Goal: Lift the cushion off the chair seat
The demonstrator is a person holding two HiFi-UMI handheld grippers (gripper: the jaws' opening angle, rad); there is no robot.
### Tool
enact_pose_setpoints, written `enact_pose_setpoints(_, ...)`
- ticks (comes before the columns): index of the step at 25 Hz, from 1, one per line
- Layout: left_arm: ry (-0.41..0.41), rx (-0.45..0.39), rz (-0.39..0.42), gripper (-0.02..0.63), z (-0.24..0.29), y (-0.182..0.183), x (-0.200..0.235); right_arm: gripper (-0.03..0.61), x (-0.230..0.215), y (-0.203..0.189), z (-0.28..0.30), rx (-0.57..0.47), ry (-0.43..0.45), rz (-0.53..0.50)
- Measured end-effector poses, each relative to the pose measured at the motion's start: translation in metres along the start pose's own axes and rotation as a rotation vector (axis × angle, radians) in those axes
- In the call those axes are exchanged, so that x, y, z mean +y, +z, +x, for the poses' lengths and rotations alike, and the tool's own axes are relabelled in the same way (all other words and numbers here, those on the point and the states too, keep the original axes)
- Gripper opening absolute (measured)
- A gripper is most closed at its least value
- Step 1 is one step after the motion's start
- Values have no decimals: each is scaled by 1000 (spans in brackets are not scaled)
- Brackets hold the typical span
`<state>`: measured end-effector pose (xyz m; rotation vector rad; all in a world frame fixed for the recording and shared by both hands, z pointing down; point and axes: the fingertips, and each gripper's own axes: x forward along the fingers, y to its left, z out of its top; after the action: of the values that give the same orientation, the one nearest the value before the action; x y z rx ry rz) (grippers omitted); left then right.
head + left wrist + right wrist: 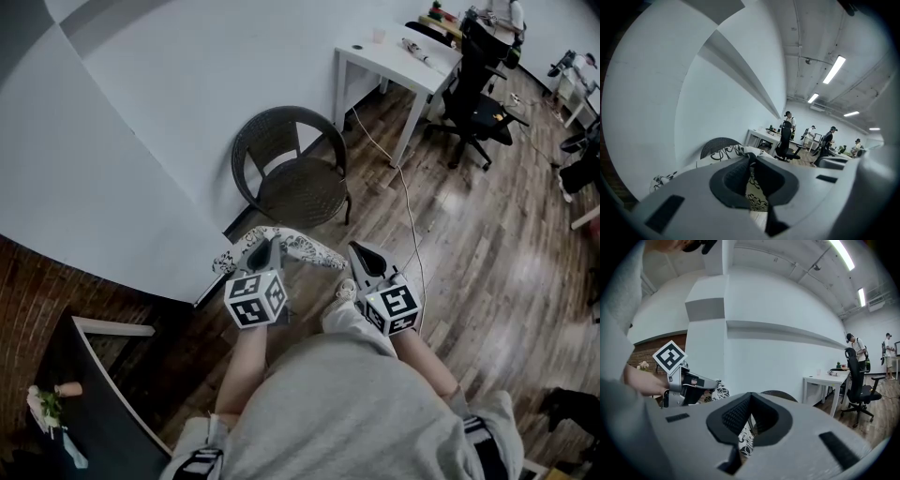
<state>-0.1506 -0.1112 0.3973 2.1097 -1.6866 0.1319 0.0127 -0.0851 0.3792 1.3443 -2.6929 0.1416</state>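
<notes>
Left gripper [262, 247] and right gripper [362, 253] both have jaws clamped on the cushion [298, 247], held clear on the near side of the chair [298, 183]. I'd keep both ends level so nothing slips.

White desk [398, 62]; black office chair [476, 114]

The chair [295, 183] stood close ahead, backed by the wall [169, 112] on the left. Bare floor [487, 253] opened rightward, crossed by a cable [410, 216].
</notes>
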Motion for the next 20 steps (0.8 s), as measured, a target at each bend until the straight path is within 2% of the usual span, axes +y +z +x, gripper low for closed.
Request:
enact_pose_setpoints(9,-3,-23,-6,25,-11,3,-4,-5,-3,-6,-5,-1,-4,7)
enact_pose_setpoints(20,13,-35,-22,25,-2,8,-3,-5,-14,-13,-1,46,0,-3)
